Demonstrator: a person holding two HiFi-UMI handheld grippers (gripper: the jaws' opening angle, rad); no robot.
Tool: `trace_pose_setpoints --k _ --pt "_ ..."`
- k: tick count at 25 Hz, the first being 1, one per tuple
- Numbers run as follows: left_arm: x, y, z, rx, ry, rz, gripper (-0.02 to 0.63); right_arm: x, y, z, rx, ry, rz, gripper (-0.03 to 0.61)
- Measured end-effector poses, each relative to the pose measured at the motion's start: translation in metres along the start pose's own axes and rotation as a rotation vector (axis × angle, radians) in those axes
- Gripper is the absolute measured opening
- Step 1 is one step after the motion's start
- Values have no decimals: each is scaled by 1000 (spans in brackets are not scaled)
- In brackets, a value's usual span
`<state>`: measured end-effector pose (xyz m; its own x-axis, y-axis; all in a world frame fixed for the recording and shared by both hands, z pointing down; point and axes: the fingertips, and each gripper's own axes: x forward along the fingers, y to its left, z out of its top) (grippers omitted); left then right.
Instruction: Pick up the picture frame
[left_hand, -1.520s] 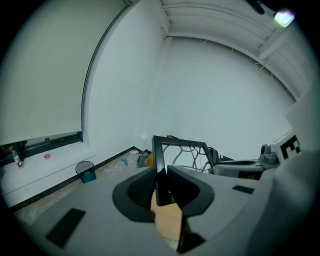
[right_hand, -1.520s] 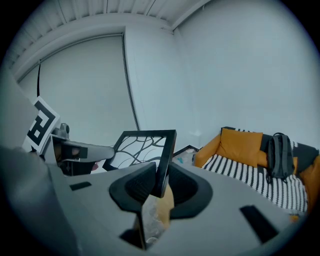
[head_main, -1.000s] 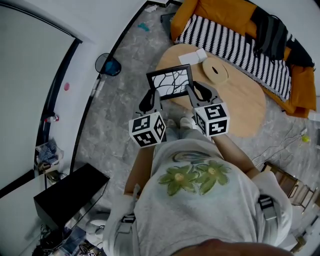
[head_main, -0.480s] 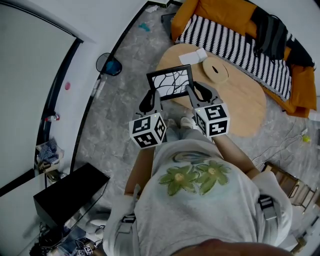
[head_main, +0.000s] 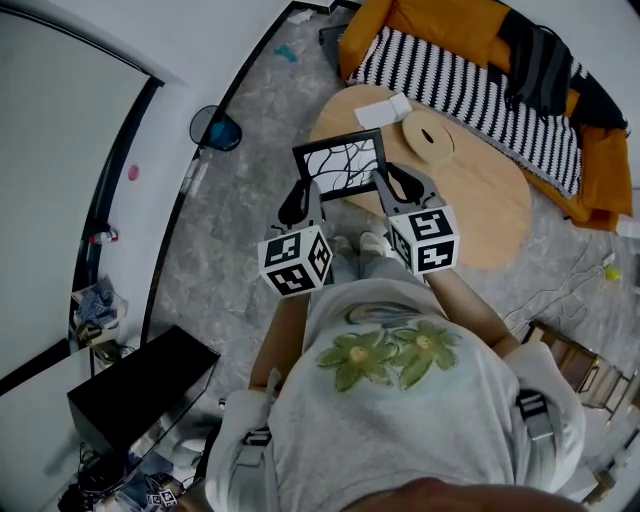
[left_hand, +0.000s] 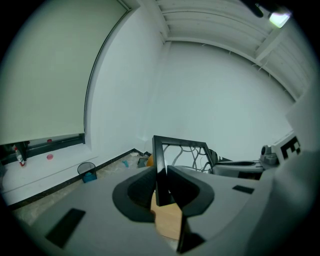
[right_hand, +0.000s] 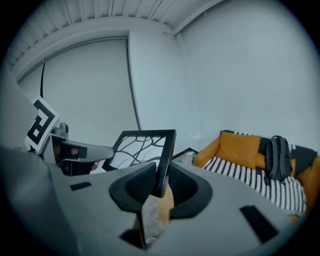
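A black picture frame (head_main: 341, 164) with a branch pattern hangs in the air above the near end of the oval wooden table (head_main: 490, 205). My left gripper (head_main: 303, 193) is shut on the frame's left side bar (left_hand: 160, 170). My right gripper (head_main: 391, 180) is shut on its right side bar (right_hand: 165, 160). In the left gripper view the picture frame (left_hand: 181, 152) rises upright between the dark pads. In the right gripper view the picture frame (right_hand: 145, 147) leans a little, with the left gripper's cube behind it.
On the table lie a white box (head_main: 385, 111) and a round wooden disc (head_main: 431, 142). An orange sofa (head_main: 460, 30) with a striped blanket (head_main: 470, 95) and a dark backpack (head_main: 535, 55) stands beyond. A bin (head_main: 216, 130) sits by the wall, a black cabinet (head_main: 140, 385) at lower left.
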<state>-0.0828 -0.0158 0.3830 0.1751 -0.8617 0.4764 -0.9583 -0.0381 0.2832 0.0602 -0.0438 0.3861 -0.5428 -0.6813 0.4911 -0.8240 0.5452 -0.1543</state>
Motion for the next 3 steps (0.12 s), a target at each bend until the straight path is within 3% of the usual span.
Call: trace_pose_setpoints --k 3 --pt "1 0 -1 -4 3 0 80 1 -2 1 0 -16 -3 84"
